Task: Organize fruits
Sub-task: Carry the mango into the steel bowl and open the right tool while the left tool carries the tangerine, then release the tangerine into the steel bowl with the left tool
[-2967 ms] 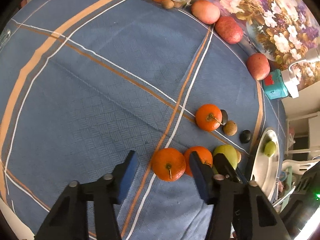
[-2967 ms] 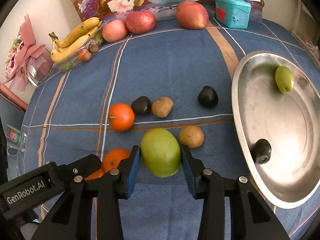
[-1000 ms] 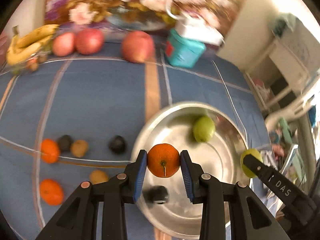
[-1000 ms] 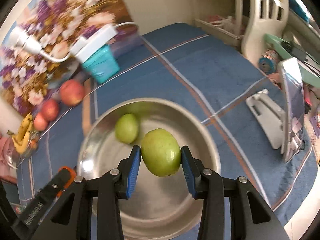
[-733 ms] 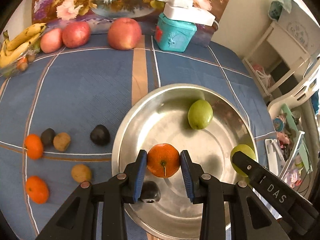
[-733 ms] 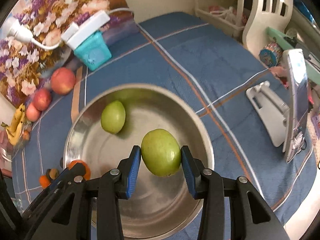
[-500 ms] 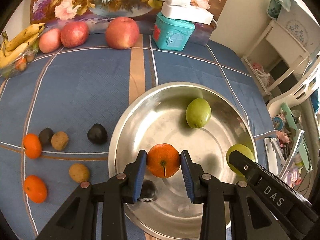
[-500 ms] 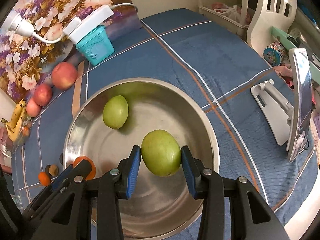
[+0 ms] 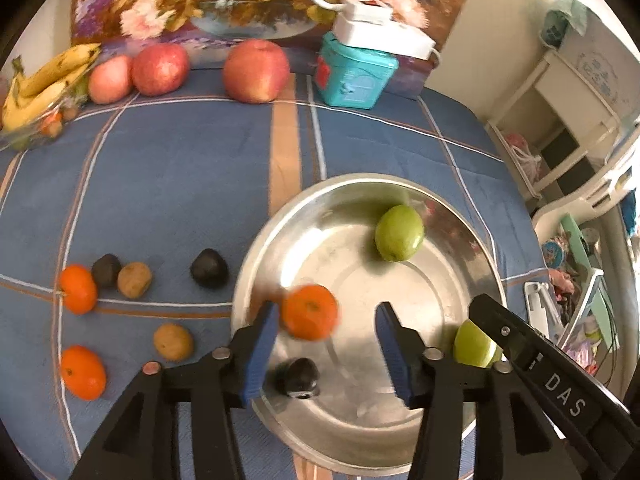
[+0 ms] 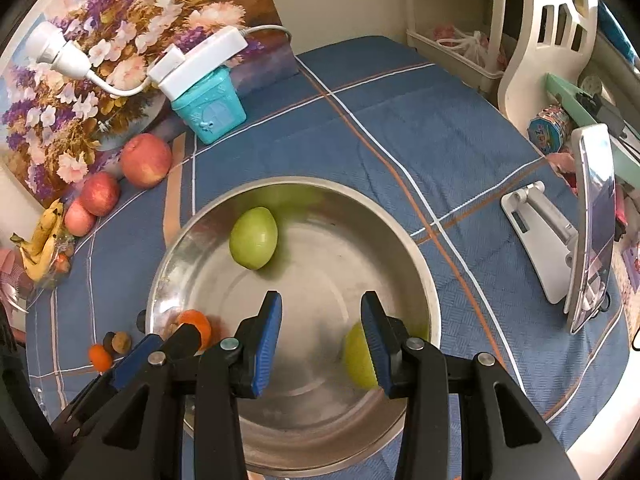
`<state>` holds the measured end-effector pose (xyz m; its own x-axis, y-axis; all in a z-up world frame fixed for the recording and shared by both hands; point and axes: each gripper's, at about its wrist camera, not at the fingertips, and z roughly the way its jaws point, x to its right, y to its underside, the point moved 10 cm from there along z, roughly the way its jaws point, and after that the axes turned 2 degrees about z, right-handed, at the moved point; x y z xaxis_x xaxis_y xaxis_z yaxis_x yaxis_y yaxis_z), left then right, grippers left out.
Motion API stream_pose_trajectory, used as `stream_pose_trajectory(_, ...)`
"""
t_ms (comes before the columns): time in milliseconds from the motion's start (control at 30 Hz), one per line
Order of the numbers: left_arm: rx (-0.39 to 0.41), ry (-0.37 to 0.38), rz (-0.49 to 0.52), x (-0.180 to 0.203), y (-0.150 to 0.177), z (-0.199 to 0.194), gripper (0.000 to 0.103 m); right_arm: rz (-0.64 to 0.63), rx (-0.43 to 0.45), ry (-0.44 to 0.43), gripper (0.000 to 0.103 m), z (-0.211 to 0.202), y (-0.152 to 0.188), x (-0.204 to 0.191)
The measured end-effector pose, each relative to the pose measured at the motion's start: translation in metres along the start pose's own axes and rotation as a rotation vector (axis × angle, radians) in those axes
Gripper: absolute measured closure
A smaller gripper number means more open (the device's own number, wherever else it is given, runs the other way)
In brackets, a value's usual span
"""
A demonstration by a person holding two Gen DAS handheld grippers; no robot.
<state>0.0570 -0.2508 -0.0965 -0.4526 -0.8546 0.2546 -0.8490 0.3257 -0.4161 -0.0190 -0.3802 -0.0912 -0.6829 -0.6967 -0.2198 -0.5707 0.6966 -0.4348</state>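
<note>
A silver bowl (image 9: 472,240) stands on the blue checked cloth, with a green fruit (image 9: 399,233) and a small dark fruit (image 9: 298,376) in it. My left gripper (image 9: 327,320) hangs over the bowl and its jaws are opening. The orange (image 9: 310,312) is blurred between them, near the left pad and clear of the right one. My right gripper (image 10: 320,308) is also over the bowl (image 10: 420,248). Only bare metal shows between its pads. The larger green fruit (image 10: 358,356) is blurred low in the bowl, half hidden behind the right finger.
Left of the bowl, two oranges (image 9: 78,289), a dark fruit (image 9: 209,269) and brown fruits (image 9: 173,342) lie on the cloth. Apples (image 9: 256,70), bananas (image 9: 44,80) and a teal box (image 9: 354,74) line the back. A phone on a stand (image 10: 592,232) is by the right edge.
Both grippers carried their fruit from the cloth to above the bowl. The left jaws have spread and the orange has come loose. The large green fruit has left the right jaws and dropped lower.
</note>
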Motion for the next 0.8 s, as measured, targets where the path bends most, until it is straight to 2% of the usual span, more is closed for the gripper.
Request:
stream_pose_trajectory(233, -0.004, -0.060, -0.070, -0.033, 0.000, -0.012, 0.037, -0.017, -0.003, 0.016, 0.060, -0.005, 0.003, -0.003)
stream_pose_trajectory(333, 0.000, -0.085, -0.117, -0.051, 0.002, -0.019, 0.028, -0.037, -0.003, 0.027, 0.060, -0.008, 0.006, -0.007)
stream_pose_trajectory(433, 0.014, -0.108, -0.146, -0.067, 0.000, -0.027, 0.020, -0.047, -0.002, 0.039, 0.051, -0.011, 0.011, -0.010)
stream_pose_trajectory(500, 0.027, -0.132, -0.154, -0.078, 0.000, -0.034, 0.015, -0.057, -0.003, 0.045, 0.051, -0.014, 0.015, -0.012)
stream_pose_trajectory(533, 0.030, -0.146, -0.158, -0.082, 0.000, -0.036, 0.011, -0.061, -0.004, 0.048, 0.047, -0.015, 0.016, -0.012)
stream_pose_trajectory(567, 0.035, -0.163, -0.163, -0.090, 0.001, -0.040, 0.008, -0.067, -0.004, 0.053, 0.038, -0.015, 0.018, -0.013)
stream_pose_trajectory(633, 0.042, -0.180, -0.171, -0.099, 0.004, -0.045, 0.006, -0.076, -0.001, 0.063, 0.032, -0.017, 0.023, -0.013)
stream_pose_trajectory(800, 0.038, -0.198, -0.205, -0.120, 0.017, -0.053, 0.000, -0.103, -0.013, 0.068, 0.031, -0.020, 0.035, -0.018)
